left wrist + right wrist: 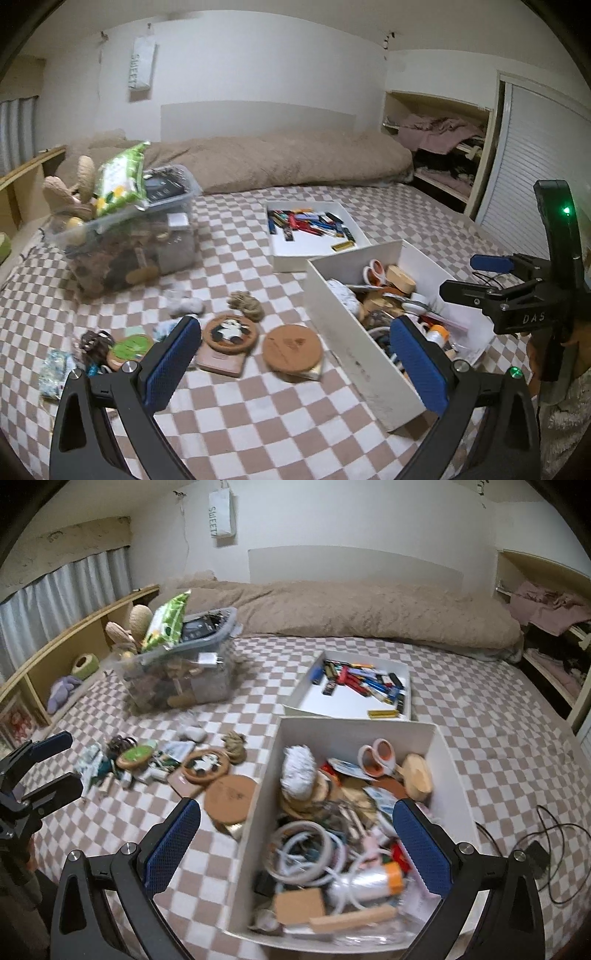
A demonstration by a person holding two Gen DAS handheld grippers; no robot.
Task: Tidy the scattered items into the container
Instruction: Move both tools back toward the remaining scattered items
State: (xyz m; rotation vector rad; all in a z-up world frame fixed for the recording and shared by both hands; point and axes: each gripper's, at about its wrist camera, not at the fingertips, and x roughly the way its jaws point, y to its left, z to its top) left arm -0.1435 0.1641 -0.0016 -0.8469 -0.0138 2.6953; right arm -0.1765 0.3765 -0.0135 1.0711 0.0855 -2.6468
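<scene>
Behind everything stands a white wall, and below it lies a bed (258, 398) with a sheet in brown and white squares and a beige duvet (280, 162) along the far side.

Three containers stand on the bed. The white box (258, 812), tall and long, is the nearest one and is already filled with many small things: a white fluffy ball, scissors with orange handles, coiled white cable, wooden pieces. Behind it lies a flat white tray (354, 701) with a heap of coloured lighters or pens; I cannot tell which. To the left stands a clear plastic bin (133, 254), overfull, with a green packet on top.

The scattered items lie on the sheet, left of the box. I count two round cork coasters: one plain (292, 350), just beside the box wall, and one with a panda picture (231, 330). Near them are one rope knot (246, 303), one green round piece (130, 349) and one grey soft lump (186, 305). More small things at the far left are too blurred to count.

The left tool (295, 369) is spread wide and holds nothing. The right tool (295, 849) is also released, empty, above the box.
</scene>
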